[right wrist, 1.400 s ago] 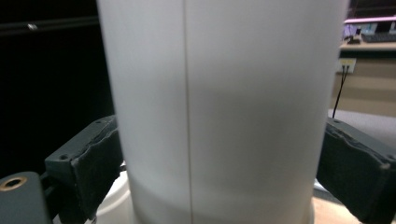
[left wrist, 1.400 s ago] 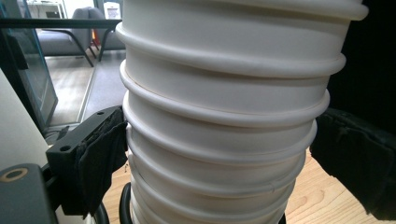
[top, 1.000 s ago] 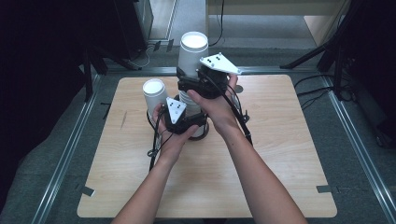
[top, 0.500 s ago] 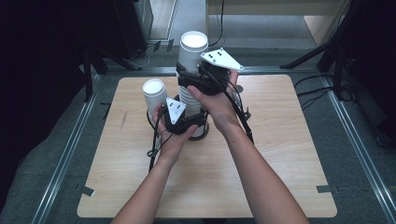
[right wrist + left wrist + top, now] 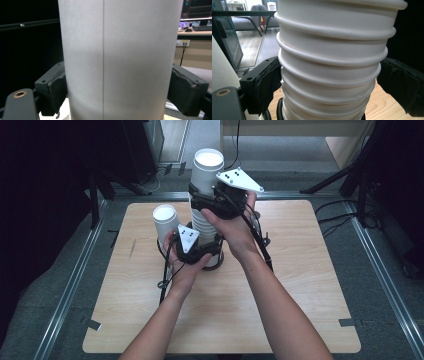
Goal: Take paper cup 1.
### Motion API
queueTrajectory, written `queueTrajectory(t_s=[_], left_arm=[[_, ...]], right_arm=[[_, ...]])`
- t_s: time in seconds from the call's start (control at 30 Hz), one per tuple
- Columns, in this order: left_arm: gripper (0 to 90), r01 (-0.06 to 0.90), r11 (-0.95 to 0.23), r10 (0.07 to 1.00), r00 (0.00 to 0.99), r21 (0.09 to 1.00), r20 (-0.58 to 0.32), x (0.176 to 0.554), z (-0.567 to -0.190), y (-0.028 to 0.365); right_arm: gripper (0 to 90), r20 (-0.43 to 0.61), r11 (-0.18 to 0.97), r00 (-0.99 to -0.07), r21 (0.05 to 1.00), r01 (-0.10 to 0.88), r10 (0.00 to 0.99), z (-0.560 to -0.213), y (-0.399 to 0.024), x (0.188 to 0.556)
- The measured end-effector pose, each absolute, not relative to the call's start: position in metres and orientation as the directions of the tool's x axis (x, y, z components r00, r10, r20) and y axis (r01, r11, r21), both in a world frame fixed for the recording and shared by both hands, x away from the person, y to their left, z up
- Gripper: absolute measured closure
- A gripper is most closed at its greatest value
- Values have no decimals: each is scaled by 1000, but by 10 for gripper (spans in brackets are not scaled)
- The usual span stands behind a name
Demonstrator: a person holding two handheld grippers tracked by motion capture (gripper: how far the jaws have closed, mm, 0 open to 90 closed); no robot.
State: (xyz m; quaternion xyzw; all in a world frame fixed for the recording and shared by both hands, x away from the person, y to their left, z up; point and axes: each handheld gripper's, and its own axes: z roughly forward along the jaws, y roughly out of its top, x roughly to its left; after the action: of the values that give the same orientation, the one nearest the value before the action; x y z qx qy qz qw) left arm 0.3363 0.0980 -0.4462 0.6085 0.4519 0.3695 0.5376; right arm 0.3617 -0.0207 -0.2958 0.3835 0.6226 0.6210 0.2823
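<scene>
- Two grippers work a tall stack of white paper cups (image 5: 202, 222) at the middle of the wooden table (image 5: 300, 295); a single cup (image 5: 165, 220) stands just left of it.
- Left gripper (image 5: 196, 245) clamps the stack's ribbed lower rims, its pads (image 5: 268, 82) pressing the sides.
- Right gripper (image 5: 220, 200), jaws just closed, pinches the top cup (image 5: 120, 60).
- Judged step: separating the top cup; next calls for a straight upward pull while the base is held firm.
</scene>
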Motion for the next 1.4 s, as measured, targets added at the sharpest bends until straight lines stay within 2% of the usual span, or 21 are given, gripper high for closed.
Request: queueTrajectory(t_s=[0.23,0.43,0.73,0.83,0.97,1.4], left_arm=[[60,150,-18,947,319,989,-31,336,-446,98],[60,135,-25,950,312,991,-19,334,-444,98],[58,106,-15,949,313,994,-19,327,-436,98],[0,93,-15,943,332,996,-17,325,-431,98],[0,80,-14,942,335,997,-14,324,-426,98],[0,82,-15,943,333,997,-13,325,-425,97]], right_arm=[[136,133,-75,-546,989,128,827,-293,-22,362],[179,121,-70,-541,991,114,832,-290,-22,361],[172,130,-82,-547,990,111,827,-285,-23,360],[158,146,-98,-552,988,115,821,-281,-24,360],[213,116,-82,-541,993,87,833,-279,-24,357],[216,122,-106,-547,993,62,828,-271,-26,355]])
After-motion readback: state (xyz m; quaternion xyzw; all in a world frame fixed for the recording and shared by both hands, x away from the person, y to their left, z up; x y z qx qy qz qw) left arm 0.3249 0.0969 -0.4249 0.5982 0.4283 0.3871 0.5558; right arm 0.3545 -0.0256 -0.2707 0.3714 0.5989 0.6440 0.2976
